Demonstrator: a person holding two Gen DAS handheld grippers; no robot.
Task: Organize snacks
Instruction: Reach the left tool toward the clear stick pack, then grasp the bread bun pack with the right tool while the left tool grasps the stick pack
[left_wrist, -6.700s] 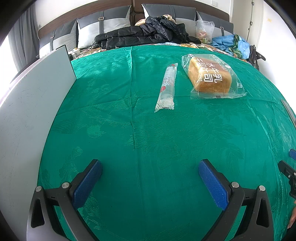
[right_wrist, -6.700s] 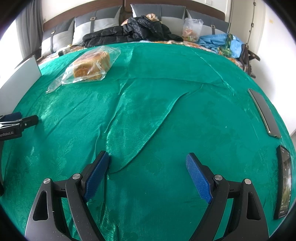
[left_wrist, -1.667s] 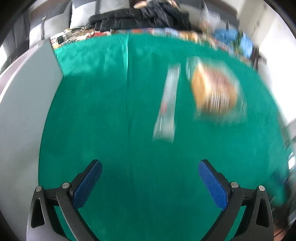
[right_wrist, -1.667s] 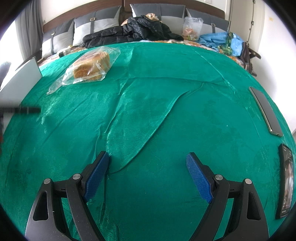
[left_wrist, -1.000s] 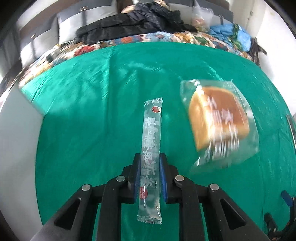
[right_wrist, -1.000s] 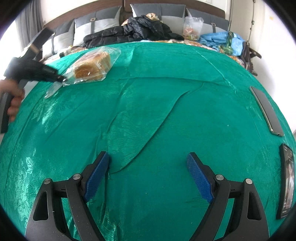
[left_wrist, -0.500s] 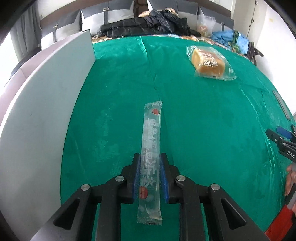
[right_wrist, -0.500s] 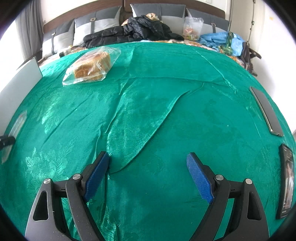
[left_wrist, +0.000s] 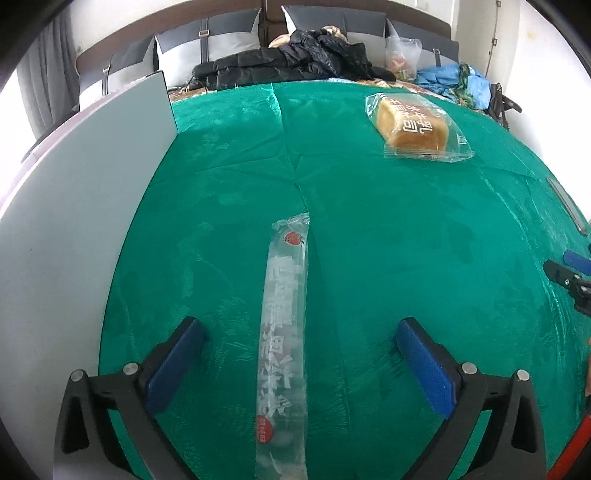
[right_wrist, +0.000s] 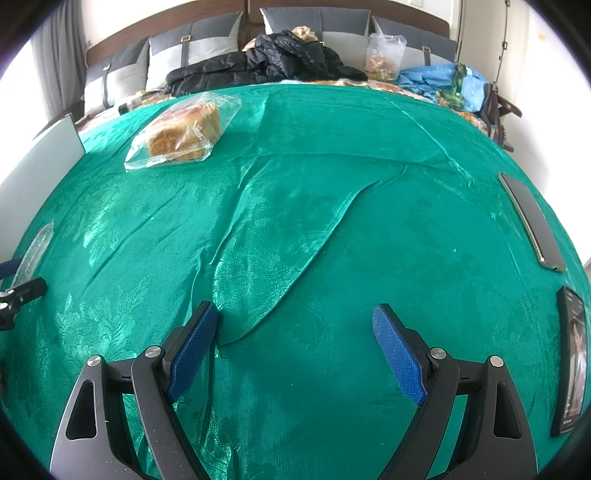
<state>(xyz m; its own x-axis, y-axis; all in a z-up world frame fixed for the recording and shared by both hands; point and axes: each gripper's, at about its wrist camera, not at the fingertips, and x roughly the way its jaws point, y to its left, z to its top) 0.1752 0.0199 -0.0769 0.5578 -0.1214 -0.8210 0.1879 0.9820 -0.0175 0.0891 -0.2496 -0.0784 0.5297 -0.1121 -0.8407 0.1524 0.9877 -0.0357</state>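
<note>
On the green cloth, nearest us, we see 1 long snack stick lying loose between the left gripper, whose jaws have just spread wide; farther off sits 1 bagged bread loaf. Our right gripper gapes empty.

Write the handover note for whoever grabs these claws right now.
Left claw: open, jaws have just been opening; the long snack stick lies between them on the green cloth, pads clear of it.
Right claw: open, empty, over bare cloth.
Bagged bread loaf: at the far side of the cloth, apart from the stick.
Done: stick set down near the grey board.
Left: probably bring the loaf beside the stick.
</note>
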